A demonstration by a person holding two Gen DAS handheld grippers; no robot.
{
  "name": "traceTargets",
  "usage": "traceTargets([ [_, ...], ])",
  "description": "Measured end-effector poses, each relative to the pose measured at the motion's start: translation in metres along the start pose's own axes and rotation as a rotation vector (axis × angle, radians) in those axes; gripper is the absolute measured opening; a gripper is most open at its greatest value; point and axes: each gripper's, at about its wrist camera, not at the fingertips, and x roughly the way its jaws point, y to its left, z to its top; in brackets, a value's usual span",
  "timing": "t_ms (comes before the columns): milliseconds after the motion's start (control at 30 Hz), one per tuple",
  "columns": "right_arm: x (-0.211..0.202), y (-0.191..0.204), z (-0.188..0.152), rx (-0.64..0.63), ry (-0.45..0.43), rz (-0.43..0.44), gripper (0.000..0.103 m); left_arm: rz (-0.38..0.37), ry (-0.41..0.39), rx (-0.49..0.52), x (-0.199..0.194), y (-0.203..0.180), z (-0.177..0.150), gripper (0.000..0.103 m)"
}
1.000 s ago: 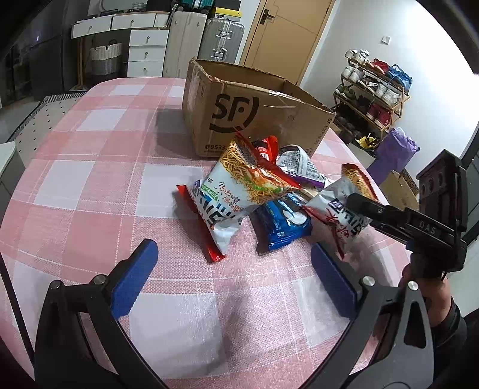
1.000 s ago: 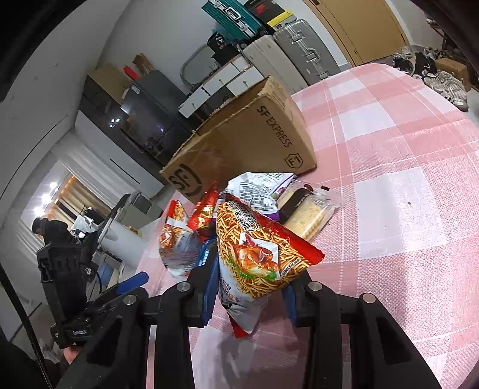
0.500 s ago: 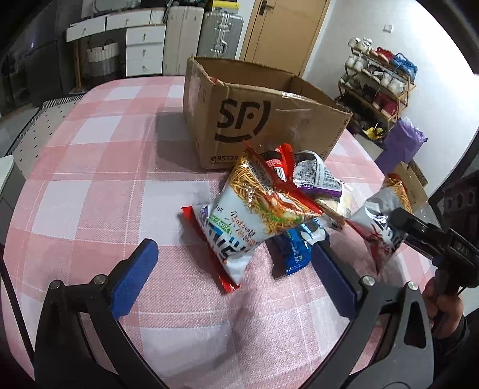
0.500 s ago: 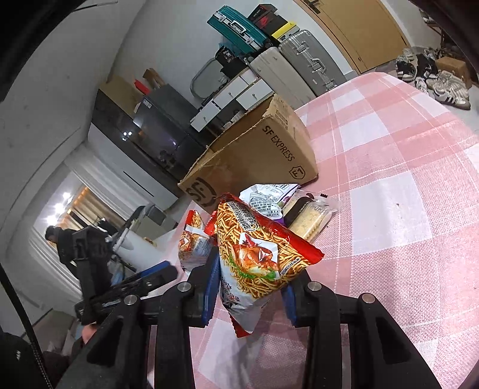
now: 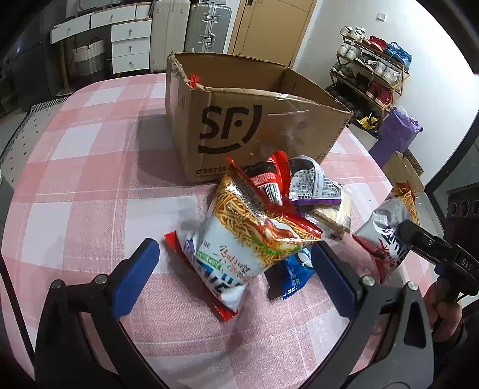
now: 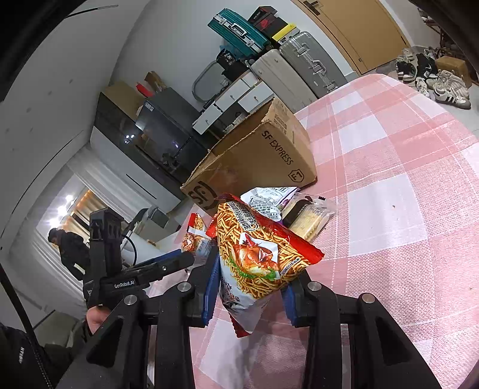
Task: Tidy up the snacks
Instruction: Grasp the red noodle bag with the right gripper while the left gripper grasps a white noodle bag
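An open cardboard box (image 5: 257, 119) marked SF stands on the pink checked tablecloth (image 5: 89, 167). In front of it lies a pile of snacks: an orange noodle bag (image 5: 248, 236) on top, a blue packet (image 5: 295, 275), a red packet (image 5: 269, 176) and a grey-purple bag (image 5: 311, 185). My left gripper (image 5: 233, 279) is open, its blue pads wide on either side of the top noodle bag, not pressing it. My right gripper (image 6: 248, 293) is shut on a second noodle bag (image 6: 254, 260), held off the table to the right of the pile (image 5: 386, 227).
A clear cracker packet (image 6: 308, 215) lies beside the pile. Past the table's far edge are a shoe rack (image 5: 374, 77), suitcases (image 5: 206, 24), white drawers (image 5: 128, 45) and a purple bag (image 5: 398, 134). A person (image 6: 70, 248) stands in the lit room behind.
My left gripper has moved in over the pile, so the top noodle bag now sits between its pads. The right gripper has carried its noodle bag away from the pile to the right.
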Motion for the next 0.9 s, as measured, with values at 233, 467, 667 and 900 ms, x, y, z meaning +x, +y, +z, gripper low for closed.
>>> traceTargets([
  [233,0.000,0.000,0.000,-0.003,0.002,-0.012,0.036,-0.019,0.012,0.013,0.004,0.002,0.004,0.096],
  [467,0.000,-0.001,-0.002,-0.004,0.013,-0.020,0.036,-0.063,0.027,0.002,0.009,0.008,-0.005,0.065],
  [667,-0.004,0.002,-0.003,-0.001,0.009,-0.024,0.036,-0.148,0.048,-0.009,0.011,0.018,-0.008,0.037],
  [900,-0.011,0.011,-0.002,-0.014,-0.001,-0.026,0.036,-0.124,0.026,-0.010,0.002,0.018,-0.014,0.036],
])
